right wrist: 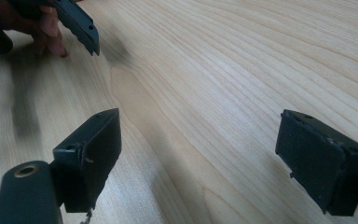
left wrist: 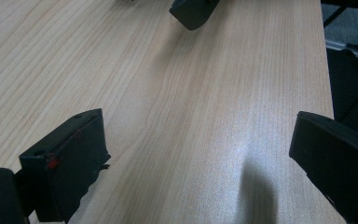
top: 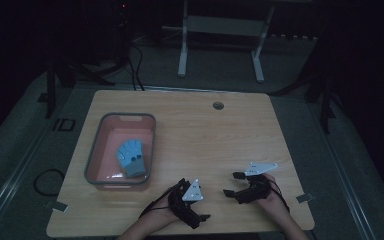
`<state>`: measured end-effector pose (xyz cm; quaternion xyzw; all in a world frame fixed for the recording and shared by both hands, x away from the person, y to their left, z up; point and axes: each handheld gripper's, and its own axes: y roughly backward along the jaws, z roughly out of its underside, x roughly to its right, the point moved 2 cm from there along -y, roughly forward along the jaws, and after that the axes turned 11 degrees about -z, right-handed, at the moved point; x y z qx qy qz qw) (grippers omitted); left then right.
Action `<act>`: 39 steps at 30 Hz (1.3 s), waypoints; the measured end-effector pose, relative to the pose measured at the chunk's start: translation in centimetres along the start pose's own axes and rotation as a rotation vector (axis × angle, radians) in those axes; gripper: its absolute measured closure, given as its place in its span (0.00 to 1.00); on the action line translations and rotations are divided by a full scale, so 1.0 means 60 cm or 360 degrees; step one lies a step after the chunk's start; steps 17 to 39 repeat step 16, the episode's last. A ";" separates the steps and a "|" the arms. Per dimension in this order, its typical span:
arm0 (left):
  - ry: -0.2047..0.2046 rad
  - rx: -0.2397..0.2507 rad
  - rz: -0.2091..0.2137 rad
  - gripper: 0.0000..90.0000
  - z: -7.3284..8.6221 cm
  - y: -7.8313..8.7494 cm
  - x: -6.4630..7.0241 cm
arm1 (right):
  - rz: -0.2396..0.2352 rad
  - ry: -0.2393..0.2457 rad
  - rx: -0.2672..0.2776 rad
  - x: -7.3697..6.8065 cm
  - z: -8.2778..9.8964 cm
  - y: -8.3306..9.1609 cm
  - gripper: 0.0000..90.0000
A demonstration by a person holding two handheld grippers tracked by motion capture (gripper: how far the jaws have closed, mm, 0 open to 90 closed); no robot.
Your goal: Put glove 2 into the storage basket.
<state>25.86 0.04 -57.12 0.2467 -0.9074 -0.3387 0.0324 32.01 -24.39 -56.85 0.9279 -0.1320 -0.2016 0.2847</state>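
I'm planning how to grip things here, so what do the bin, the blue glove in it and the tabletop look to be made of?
The bin looks like translucent pinkish plastic with a grey rim, smooth walls. The blue glove seems soft, fabric or rubbery; too small to tell. The tabletop shows light wood grain with a dull sheen, probably laminate.

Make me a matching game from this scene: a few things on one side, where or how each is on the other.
Things:
1. blue glove
2. bin
3. left gripper
4. round hole

Places or states:
A. far middle of the table
B. left part of the table
C. inside the bin
D. near edge, fingers apart, nothing held

Pairs: 1-C, 2-B, 3-D, 4-A
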 end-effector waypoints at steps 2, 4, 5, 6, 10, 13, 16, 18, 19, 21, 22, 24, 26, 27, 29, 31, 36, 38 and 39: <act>0.0009 0.0010 -0.0002 0.05 0.001 0.001 0.000 | 0.0026 0.0010 0.0002 0.000 0.002 -0.001 0.16; 0.0009 0.0016 -0.0015 0.05 0.003 0.002 0.000 | 0.0048 0.0023 -0.0009 0.001 0.003 -0.002 0.16; 0.0016 0.0023 -0.0021 0.05 0.004 0.003 0.000 | 0.0055 0.0027 -0.0008 0.001 0.003 -0.002 0.16; 0.0022 0.0026 -0.0018 0.05 0.004 0.003 0.000 | 0.0059 0.0029 -0.0006 0.001 0.003 -0.002 0.16; 0.0025 0.0036 -0.0017 0.05 0.004 0.004 0.000 | 0.0072 0.0039 -0.0011 0.001 0.003 -0.002 0.16; 0.0023 0.0036 -0.0018 0.05 0.004 0.004 0.000 | 0.0076 0.0044 -0.0012 0.002 0.004 -0.003 0.16; 0.0021 0.0031 -0.0017 0.05 0.005 0.003 0.001 | 0.0079 0.0039 -0.0003 0.004 0.003 -0.002 0.16; 0.0021 0.0031 -0.0017 0.05 0.005 0.003 0.001 | 0.0079 0.0039 -0.0003 0.004 0.003 -0.002 0.16; 0.0021 0.0031 -0.0017 0.05 0.005 0.003 0.001 | 0.0079 0.0039 -0.0003 0.004 0.003 -0.002 0.16; 0.0021 0.0031 -0.0017 0.05 0.005 0.003 0.001 | 0.0079 0.0039 -0.0003 0.004 0.003 -0.002 0.16; 0.0021 0.0031 -0.0017 0.05 0.005 0.003 0.001 | 0.0079 0.0039 -0.0003 0.004 0.003 -0.002 0.16; 0.0021 0.0031 -0.0017 0.05 0.005 0.003 0.001 | 0.0079 0.0039 -0.0003 0.004 0.003 -0.002 0.16; 0.0021 0.0031 -0.0017 0.05 0.005 0.003 0.001 | 0.0079 0.0039 -0.0003 0.004 0.003 -0.002 0.16; 0.0021 0.0031 -0.0017 0.05 0.005 0.003 0.001 | 0.0079 0.0039 -0.0003 0.004 0.003 -0.002 0.16; 0.0021 0.0031 -0.0017 0.05 0.005 0.003 0.001 | 0.0079 0.0039 -0.0003 0.004 0.003 -0.002 0.16; 0.0021 0.0031 -0.0017 0.05 0.005 0.003 0.001 | 0.0079 0.0039 -0.0003 0.004 0.003 -0.002 0.16; 0.0021 0.0031 -0.0017 0.05 0.005 0.003 0.001 | 0.0079 0.0039 -0.0003 0.004 0.003 -0.002 0.16; 0.0021 0.0031 -0.0017 0.05 0.005 0.003 0.001 | 0.0079 0.0039 -0.0003 0.004 0.003 -0.002 0.16; 0.0021 0.0031 -0.0017 0.05 0.005 0.003 0.001 | 0.0079 0.0039 -0.0003 0.004 0.003 -0.002 0.16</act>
